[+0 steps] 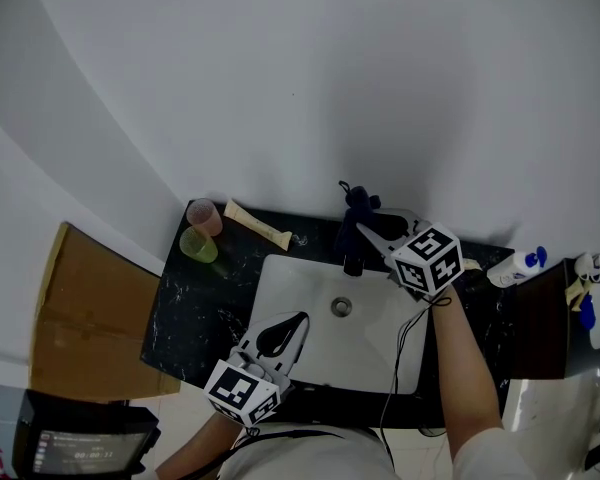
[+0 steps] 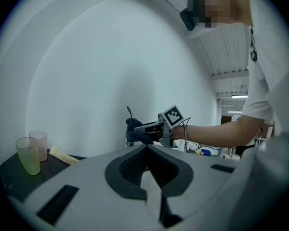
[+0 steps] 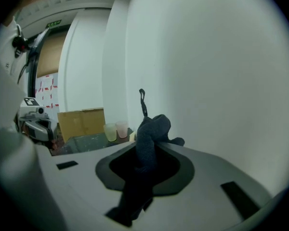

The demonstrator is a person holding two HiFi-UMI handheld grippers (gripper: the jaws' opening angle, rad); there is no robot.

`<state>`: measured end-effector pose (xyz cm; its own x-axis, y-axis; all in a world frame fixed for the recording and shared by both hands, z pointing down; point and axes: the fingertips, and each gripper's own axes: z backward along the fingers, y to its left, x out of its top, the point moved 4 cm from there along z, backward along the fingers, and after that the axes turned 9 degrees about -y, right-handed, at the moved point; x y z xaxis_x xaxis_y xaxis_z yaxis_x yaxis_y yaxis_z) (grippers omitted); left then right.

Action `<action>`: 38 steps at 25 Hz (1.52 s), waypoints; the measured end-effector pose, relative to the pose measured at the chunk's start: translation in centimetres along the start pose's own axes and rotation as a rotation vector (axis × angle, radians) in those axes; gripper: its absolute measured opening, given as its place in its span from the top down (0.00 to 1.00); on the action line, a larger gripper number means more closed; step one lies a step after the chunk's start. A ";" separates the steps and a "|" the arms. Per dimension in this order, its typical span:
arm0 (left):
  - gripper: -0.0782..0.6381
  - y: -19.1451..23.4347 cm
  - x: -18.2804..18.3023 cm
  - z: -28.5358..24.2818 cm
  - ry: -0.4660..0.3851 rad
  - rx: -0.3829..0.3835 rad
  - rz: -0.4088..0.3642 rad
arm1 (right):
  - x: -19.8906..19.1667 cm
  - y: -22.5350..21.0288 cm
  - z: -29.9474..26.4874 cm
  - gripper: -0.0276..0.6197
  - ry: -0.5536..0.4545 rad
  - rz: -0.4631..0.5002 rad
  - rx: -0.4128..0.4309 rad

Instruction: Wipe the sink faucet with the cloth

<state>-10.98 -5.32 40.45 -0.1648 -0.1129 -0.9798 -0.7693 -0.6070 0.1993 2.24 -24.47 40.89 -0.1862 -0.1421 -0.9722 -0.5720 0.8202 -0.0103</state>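
A dark cloth (image 1: pixel 360 206) is bunched over the top of the faucet (image 1: pixel 353 260) at the back of the white sink (image 1: pixel 290 298). My right gripper (image 1: pixel 366 231) is shut on the cloth, which fills its jaws in the right gripper view (image 3: pixel 151 138) with a thin loop sticking up. My left gripper (image 1: pixel 296 322) hovers over the sink's front left part, jaws together and holding nothing. From the left gripper view (image 2: pixel 145 148) I see the cloth (image 2: pixel 135 131) and the right gripper across the basin. Most of the faucet is hidden by the cloth.
On the black counter (image 1: pixel 195 308), back left, stand a pink cup (image 1: pixel 205 215) and a green cup (image 1: pixel 197 244), with a cream tube (image 1: pixel 258 225) beside them. A cardboard box (image 1: pixel 85 318) stands left of the counter. A white bottle with a blue cap (image 1: pixel 515 265) lies at the right.
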 end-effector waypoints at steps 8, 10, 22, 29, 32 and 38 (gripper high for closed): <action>0.89 -0.1 -0.1 0.1 0.007 0.011 0.005 | -0.2 -5.7 -1.7 0.83 -0.082 -0.145 -0.261; 0.89 -0.1 0.2 0.2 0.016 0.018 0.005 | -0.1 -5.6 -1.5 0.83 -0.091 -0.162 -0.266; 0.89 -0.8 0.2 0.2 0.021 0.007 0.012 | -1.6 5.2 2.7 0.83 -0.073 0.008 0.035; 0.89 -0.9 -0.1 0.7 0.025 0.014 0.012 | -5.0 6.9 1.9 0.83 0.015 0.102 0.054; 0.89 -0.6 -0.4 0.7 0.025 0.015 0.012 | -6.0 5.2 1.1 0.83 0.014 0.072 -0.002; 0.89 -0.1 -0.1 0.9 0.047 0.036 0.007 | -5.9 0.0 -0.2 0.83 -0.050 -0.032 -0.161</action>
<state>-11.46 -4.54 40.52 -0.1415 -0.1543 -0.9778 -0.7901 -0.5776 0.2054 3.19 -23.71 46.68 -0.1286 -0.1356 -0.9824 -0.6986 0.7155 -0.0073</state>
